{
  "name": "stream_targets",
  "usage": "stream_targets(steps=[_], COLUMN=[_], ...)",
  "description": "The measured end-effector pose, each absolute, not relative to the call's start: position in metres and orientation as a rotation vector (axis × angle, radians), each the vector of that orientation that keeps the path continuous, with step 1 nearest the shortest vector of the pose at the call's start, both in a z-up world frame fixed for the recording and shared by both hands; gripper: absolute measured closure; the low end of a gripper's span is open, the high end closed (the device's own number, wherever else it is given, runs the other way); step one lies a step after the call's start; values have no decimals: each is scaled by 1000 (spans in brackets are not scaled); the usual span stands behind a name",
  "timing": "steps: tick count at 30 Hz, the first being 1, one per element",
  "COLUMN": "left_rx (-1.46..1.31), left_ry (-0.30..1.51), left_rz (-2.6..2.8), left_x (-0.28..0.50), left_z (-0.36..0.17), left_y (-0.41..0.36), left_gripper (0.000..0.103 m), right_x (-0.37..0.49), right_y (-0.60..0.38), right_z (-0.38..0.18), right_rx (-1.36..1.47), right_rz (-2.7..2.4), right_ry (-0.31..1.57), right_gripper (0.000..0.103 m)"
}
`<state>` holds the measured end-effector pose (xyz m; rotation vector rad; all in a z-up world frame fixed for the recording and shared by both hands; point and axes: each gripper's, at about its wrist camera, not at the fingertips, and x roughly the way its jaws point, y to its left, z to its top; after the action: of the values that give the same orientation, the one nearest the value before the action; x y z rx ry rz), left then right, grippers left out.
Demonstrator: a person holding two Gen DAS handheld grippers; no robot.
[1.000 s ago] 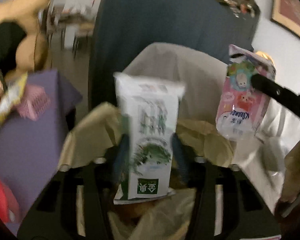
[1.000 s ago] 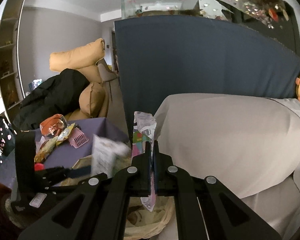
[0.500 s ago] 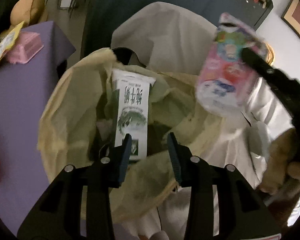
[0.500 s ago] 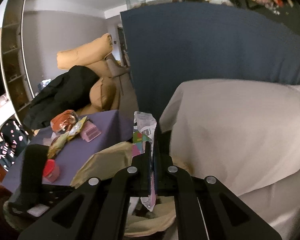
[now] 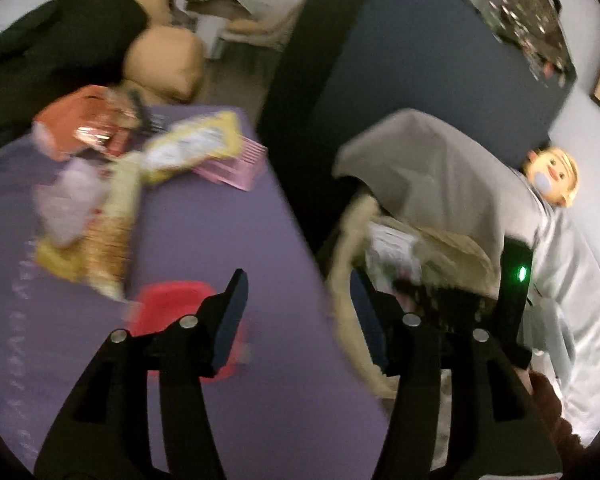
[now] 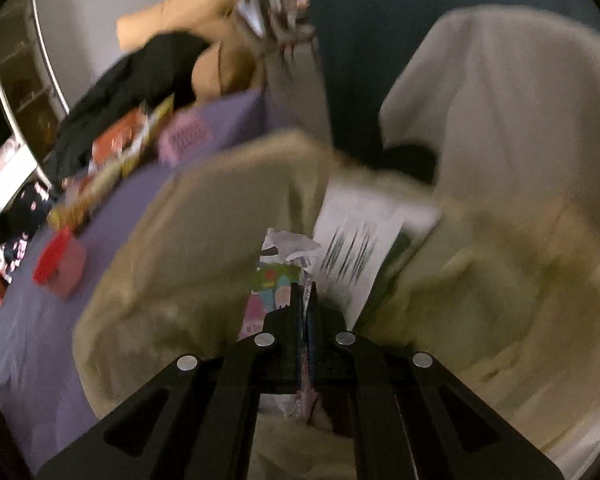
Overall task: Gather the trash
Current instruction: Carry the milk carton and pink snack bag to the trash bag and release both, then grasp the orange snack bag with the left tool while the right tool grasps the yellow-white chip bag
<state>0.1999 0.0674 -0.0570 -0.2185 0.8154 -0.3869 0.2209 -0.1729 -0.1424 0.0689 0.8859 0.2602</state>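
A purple-covered counter stands beside a trash bin lined with a beige bag; behind the bin rise a grey-draped seat and a dark blue partition, and past the far end of the counter lie tan cushions with a black garment on them. Motion blur smears both views, so the print on the packets cannot be read. On the counter, left of the bin, I count one red box, one pink basket, one orange packet and at least two yellow wrappers, the heap too blurred to count surely. One white milk carton lies inside the bin. The left gripper hangs with its jaws wide apart and nothing between them, over the counter's edge next to the bin. The right gripper is clamped tight on one colourful snack wrapper, held over the bin's mouth.
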Motion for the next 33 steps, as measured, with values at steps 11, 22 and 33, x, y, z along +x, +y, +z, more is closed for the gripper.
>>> stream_targets(steps=[11, 22, 33], left_rx=[-266, -354, -367], left_ry=[798, 760, 680], left_rz=[-272, -187, -146], left_x=[202, 191, 212], left_z=[-65, -74, -73], left_y=[149, 217, 275], left_gripper=[47, 45, 41], right_x=[199, 196, 234], right_y=[-169, -152, -77], right_z=[-148, -70, -15], right_rx=[17, 8, 2], right_rz=[233, 223, 383], right_ry=[970, 797, 631], right_gripper=[97, 67, 41])
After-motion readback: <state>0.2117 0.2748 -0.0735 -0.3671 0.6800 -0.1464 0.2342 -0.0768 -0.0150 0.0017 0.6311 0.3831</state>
